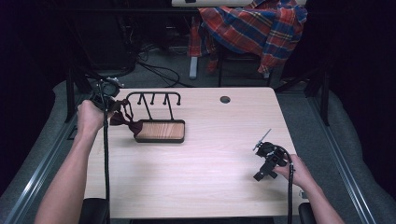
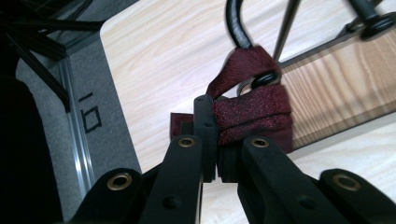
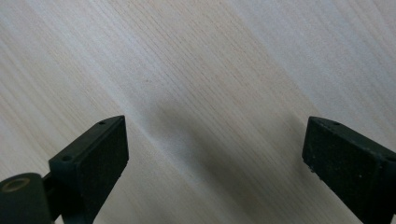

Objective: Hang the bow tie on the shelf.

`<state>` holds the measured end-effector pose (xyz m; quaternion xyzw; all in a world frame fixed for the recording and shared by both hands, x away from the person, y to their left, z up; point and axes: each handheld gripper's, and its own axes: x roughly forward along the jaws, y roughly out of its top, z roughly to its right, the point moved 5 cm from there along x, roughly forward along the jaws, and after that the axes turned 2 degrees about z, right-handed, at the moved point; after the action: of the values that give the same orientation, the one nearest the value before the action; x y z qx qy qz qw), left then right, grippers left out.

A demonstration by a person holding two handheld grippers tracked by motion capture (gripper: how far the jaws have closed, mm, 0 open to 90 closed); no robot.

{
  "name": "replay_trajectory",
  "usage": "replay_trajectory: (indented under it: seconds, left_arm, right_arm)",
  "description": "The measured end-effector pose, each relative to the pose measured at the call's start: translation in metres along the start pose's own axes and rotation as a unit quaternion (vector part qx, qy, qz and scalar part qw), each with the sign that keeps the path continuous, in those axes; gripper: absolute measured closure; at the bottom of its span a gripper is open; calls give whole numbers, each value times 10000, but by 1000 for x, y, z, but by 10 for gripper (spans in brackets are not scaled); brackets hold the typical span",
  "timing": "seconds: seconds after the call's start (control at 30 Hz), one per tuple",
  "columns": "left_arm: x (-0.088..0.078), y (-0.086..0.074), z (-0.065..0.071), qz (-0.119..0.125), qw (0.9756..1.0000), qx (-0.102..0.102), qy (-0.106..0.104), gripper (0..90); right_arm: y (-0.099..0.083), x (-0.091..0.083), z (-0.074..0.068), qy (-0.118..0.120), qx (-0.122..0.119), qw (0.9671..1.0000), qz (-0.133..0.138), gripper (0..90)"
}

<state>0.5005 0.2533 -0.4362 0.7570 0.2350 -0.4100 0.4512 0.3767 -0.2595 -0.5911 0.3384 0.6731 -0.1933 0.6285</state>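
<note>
High view: left claw (image 1: pixel 113 108) level, pinching bow tie (image 1: pixel 127 123).

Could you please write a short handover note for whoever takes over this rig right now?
Left gripper: shut on the dark red fabric bow tie, whose strap loops around the black metal rack on its wooden base.
Right gripper: open, nothing between its jaws, over the bare light wooden table at the right.
Done: bow tie gripped at the rack.
Left: whether it goes on or off the rack cannot be told.
</note>
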Motion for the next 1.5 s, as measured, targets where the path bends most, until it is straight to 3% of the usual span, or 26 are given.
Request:
replay_trajectory:
  seconds: [0.23, 0.27, 0.3, 0.33, 0.37, 0.57, 0.67, 0.8, 1.0, 1.2, 1.43, 1.47, 1.5]
  left_arm:
    - [-7, 8, 12, -187, 9988, 432, 114, 886]
    - [-7, 8, 12, -226, 9986, 468, 105, 886]
    - [-7, 8, 12, -271, 9984, 475, 119, 886]
    - [-7, 8, 13, -297, 9983, 495, 109, 886]
    - [-8, 9, 12, -324, 9980, 535, 107, 886]
    - [-12, 18, 10, -474, 9954, 755, 358, 885]
    - [-9, 21, 11, -597, 9943, 804, 366, 885]
    - [-6, 25, 11, -581, 9936, 894, 372, 885]
    - [-3, 32, 5, -504, 9954, 765, 297, 885]
    - [10, 30, -6, -363, 9990, 266, 53, 885]
    - [26, 23, -17, -324, 9990, -153, -257, 883]
    - [27, 22, -17, -318, 9990, -172, -265, 881]
    - [28, 20, -17, -304, 9990, -188, -275, 879]
  right_arm:
    - [-1, 0, 1, -22, -5, 10000, -64, 68]
    - [0, -1, 2, -34, -60, 9999, -115, 68]
    - [0, 1, 0, -20, 51, 10000, 40, 68]
    - [0, -3, 3, -51, -172, 9996, -218, 68]
    - [0, -1, 0, -18, -3, 10000, -20, 68]
    - [0, -1, 0, -34, -26, 10000, -31, 68]
    - [0, -2, 0, -9, -68, 9999, -136, 68]
    - [-1, -1, -1, 22, 1, 10000, -37, 68]
    - [0, -2, 0, -33, -85, 9999, -106, 68]
    - [0, -1, 0, -30, -88, 9999, -95, 68]
    - [0, -1, -1, -21, -81, 9999, -99, 68]
    - [0, 1, -2, -22, 16, 10000, 41, 68]
    - [0, -1, 0, -27, -96, 9999, -92, 68]
